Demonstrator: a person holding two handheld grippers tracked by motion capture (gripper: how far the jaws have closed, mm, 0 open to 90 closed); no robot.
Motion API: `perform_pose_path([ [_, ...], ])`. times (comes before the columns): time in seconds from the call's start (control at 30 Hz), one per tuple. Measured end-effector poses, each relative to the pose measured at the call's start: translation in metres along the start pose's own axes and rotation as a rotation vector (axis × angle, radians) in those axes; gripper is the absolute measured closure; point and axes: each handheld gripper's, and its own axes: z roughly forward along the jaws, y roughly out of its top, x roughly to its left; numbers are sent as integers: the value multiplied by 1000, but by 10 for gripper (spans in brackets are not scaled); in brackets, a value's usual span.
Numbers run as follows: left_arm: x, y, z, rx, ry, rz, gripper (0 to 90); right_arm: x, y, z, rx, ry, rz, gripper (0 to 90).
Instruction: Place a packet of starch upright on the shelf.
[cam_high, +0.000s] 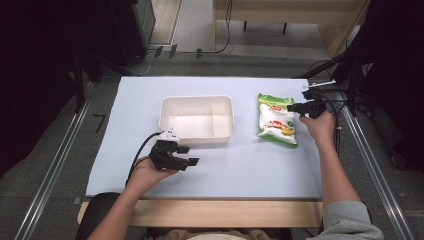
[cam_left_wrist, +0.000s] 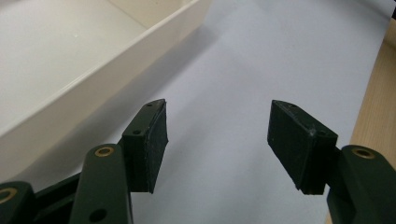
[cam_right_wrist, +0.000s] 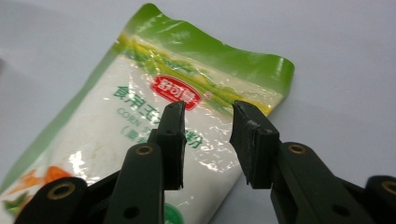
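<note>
On the white sheet (cam_high: 250, 165), bag (cam_high: 276, 120) lies flat, right of the tray (cam_high: 196, 119), well apart from it, near the right edge. Right gripper (cam_high: 291, 107) at the bag's top right corner; right gripper view has the jaws part-open over the bag (cam_right_wrist: 140, 121), a gap between them, nothing pinched. Left gripper (cam_high: 189, 155) sits just in front of the tray's near wall (cam_left_wrist: 93, 79), jaws spread wide, empty, bare sheet (cam_left_wrist: 224, 116) between them.
</note>
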Motion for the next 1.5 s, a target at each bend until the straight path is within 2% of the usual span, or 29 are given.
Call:
perform_pose_path([
  [0.1,-1,-3,-2,1,10,-7,386,-7,0,8,2,-27,13,629],
  [0.33,-1,-6,-4,6,19,-11,386,-14,0,21,15,-36,38,586],
  [0.4,-1,-7,-5,4,23,-14,386,-16,0,26,22,-47,31,565],
  [0.47,0,-8,-6,6,31,-16,386,-19,-1,33,29,-61,49,537],
  [0.63,0,-9,-6,8,33,-18,386,-22,-3,37,25,-44,78,535],
  [0.7,0,-9,-6,11,35,-19,386,-21,-3,38,30,-18,97,549],
  [0.87,-1,-8,-6,7,32,-14,386,-16,-2,38,47,-1,76,536],
  [0.97,-1,-8,-5,7,32,-15,386,-14,-3,39,46,-3,84,530],
  [1.1,-1,-7,-5,-1,28,-13,386,-11,-2,38,58,5,96,599],
  [1.2,0,-7,-5,7,27,-13,386,-9,-3,39,61,-23,51,692],
  [1.27,0,-7,-4,12,31,-10,386,-11,-6,39,39,-27,70,735],
  [1.3,-1,-7,-4,12,31,-9,386,-11,-7,39,31,-29,63,748],
  [1.47,-1,-6,-5,15,32,-6,386,-6,-7,38,42,-43,44,883],
  [1.5,-1,-6,-5,15,32,-6,386,-6,-7,38,42,-43,44,883],
])
